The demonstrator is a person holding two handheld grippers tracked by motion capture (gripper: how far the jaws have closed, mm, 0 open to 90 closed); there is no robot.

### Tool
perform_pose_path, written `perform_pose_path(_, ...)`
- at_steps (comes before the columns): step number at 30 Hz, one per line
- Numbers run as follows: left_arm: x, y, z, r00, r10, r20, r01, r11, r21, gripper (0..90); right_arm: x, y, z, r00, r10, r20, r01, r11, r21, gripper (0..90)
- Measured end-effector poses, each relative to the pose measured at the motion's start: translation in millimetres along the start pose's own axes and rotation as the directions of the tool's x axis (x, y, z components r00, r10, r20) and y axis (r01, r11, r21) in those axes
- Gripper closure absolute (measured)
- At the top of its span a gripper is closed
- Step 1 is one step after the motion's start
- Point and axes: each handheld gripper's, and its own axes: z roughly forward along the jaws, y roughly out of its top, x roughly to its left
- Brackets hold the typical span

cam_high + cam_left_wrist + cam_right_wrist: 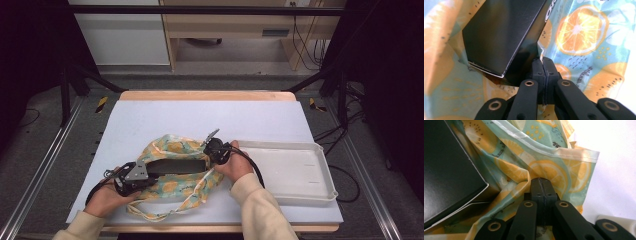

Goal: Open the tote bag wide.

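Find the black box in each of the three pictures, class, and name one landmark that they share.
High view: the black box lies at the centre, inside the open fruit-print bag.
Left gripper view: upper left to centre, above the tongs.
Right gripper view: far left, its corner pointing towards the tongs.
Shared landmark: the bag's orange-slice cloth around the box.
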Motion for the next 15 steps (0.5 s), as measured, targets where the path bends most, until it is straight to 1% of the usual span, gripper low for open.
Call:
perform_pose_path(2,1.3,-0.7,-1.1,1.0000,0.004,-0.001,-0.004,1.0000,0.004,89.5,0.3,-0.2,-0.3,1.0000,0.002,-0.001,-0.002,1.000,0.002,90.0)
perform_pose_path(5,2.4,-1.7,-2.0,1.0000,-0.007,0.005,0.007,1.0000,-0.006,89.5,1.0,-0.3,-1.2,1.0000,0.001,0.002,-0.001,1.000,0.004,90.0)
perform_pose_path(6,2.8,-2.1,-2.6,0.9998,-0.016,0.012,0.016,0.9997,-0.016,89.5,0.9,-0.4,-1.3,1.0000,-0.005,0.003,0.005,1.000,0.003,90.0)
perform_pose_path(7,3.6,-2.6,-3.2,0.9994,-0.023,0.026,0.024,0.9993,-0.027,89.5,1.6,-0.4,-1.7,1.0000,0.002,0.003,-0.002,1.000,0.003,90.0)
perform_pose_path(8,4.3,-3.2,-4.4,0.9992,-0.028,0.027,0.029,0.9990,-0.033,89.4,1.4,-0.5,-2.2,1.0000,-0.004,0.004,0.004,1.000,-0.001,90.0)
perform_pose_path(10,4.5,-3.5,-5.9,0.9988,-0.036,0.032,0.038,0.9983,-0.044,88.9,2.6,-0.4,-5.5,1.0000,0.001,0.008,-0.001,1.000,-0.017,90.0)
perform_pose_path(11,3.8,-3.4,-6.5,0.9983,-0.046,0.036,0.048,0.9972,-0.057,88.5,2.6,-0.2,-7.4,0.9999,-0.004,0.012,0.005,1.000,-0.026,90.0)
perform_pose_path(12,3.6,-3.0,-8.0,0.9983,-0.042,0.039,0.044,0.9973,-0.059,87.8,3.3,0.0,-10.5,0.9999,-0.003,0.014,0.004,0.999,-0.042,90.0)
perform_pose_path(13,2.0,-2.4,-8.6,0.9977,-0.054,0.040,0.057,0.9955,-0.076,86.6,4.2,0.1,-14.0,0.9999,-0.001,0.015,0.002,0.998,-0.059,90.0)
perform_pose_path(15,-0.9,-0.9,-12.1,0.9974,-0.063,0.036,0.066,0.9930,-0.098,83.8,6.6,0.0,-23.2,0.9998,0.001,0.019,0.001,0.995,-0.097,90.0)
